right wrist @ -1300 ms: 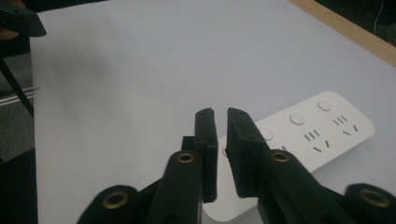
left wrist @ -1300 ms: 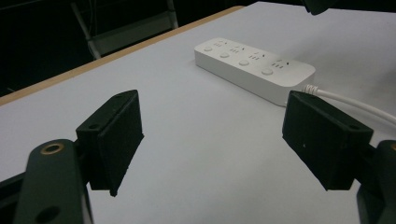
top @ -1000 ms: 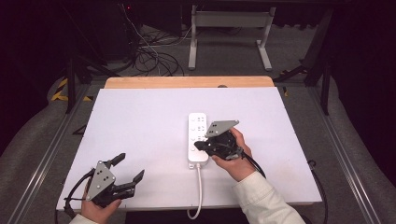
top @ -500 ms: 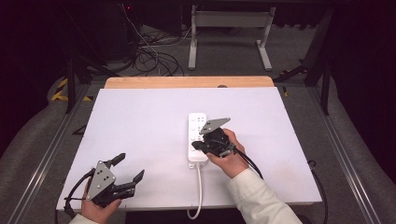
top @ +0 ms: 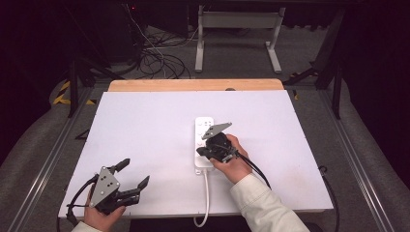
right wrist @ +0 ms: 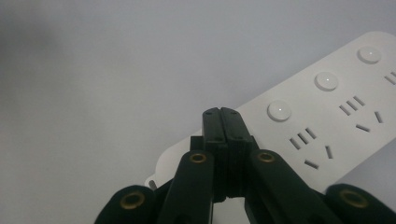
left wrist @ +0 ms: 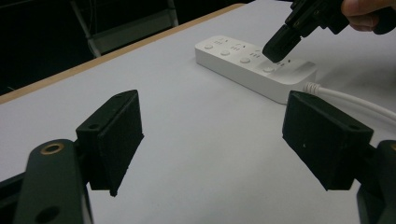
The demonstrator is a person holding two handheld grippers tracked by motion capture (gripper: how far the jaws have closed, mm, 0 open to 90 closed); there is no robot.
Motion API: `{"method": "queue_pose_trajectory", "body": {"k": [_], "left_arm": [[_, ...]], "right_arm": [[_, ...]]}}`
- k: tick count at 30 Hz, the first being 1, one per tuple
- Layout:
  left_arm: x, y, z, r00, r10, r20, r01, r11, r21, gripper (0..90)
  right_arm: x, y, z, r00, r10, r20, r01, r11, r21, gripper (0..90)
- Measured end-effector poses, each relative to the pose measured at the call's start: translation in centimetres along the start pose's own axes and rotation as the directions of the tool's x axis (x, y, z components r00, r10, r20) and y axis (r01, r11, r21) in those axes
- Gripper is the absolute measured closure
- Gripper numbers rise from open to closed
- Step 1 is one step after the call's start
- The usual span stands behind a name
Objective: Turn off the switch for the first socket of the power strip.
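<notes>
A white power strip (top: 204, 129) with round buttons lies mid-table, its white cord (top: 207, 198) running off the near edge. My right gripper (top: 201, 152) is shut with nothing in it, its tips down over the strip's cord end. In the right gripper view the closed tips (right wrist: 222, 115) cover the spot beside the nearest visible button on the strip (right wrist: 336, 98). The left gripper view shows that right gripper (left wrist: 279, 45) just above the button closest to the cord on the strip (left wrist: 233, 55); contact is unclear. My left gripper (top: 134, 172) is open and empty at the near left, pads (left wrist: 116, 133) wide apart.
The white table top (top: 145, 125) has a wooden strip (top: 193, 85) along its far edge. Beyond it are a desk frame (top: 237, 29) and floor cables (top: 154, 58). The right forearm's sleeve (top: 263, 205) crosses the near right of the table.
The right gripper has slid a little left along the strip, toward its cord end, staying shut. The left gripper has not moved.
</notes>
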State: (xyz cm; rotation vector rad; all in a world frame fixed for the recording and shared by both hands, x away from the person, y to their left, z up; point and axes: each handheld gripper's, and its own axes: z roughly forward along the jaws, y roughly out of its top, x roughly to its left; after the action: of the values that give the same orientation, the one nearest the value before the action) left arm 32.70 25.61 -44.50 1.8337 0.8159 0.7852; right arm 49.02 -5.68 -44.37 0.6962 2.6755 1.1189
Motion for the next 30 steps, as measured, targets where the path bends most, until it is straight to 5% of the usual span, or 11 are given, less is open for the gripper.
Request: {"method": "queue_pose_trajectory", "body": {"k": [30], "left_arm": [[-0.1,0.0,0.1,0.9999,-0.010,0.002,0.010,0.9999,0.002,20.6]], "right_arm": [[0.6,-0.5,1.3,0.9977,-0.028,0.062,0.028,1.000,0.003,90.0]]}}
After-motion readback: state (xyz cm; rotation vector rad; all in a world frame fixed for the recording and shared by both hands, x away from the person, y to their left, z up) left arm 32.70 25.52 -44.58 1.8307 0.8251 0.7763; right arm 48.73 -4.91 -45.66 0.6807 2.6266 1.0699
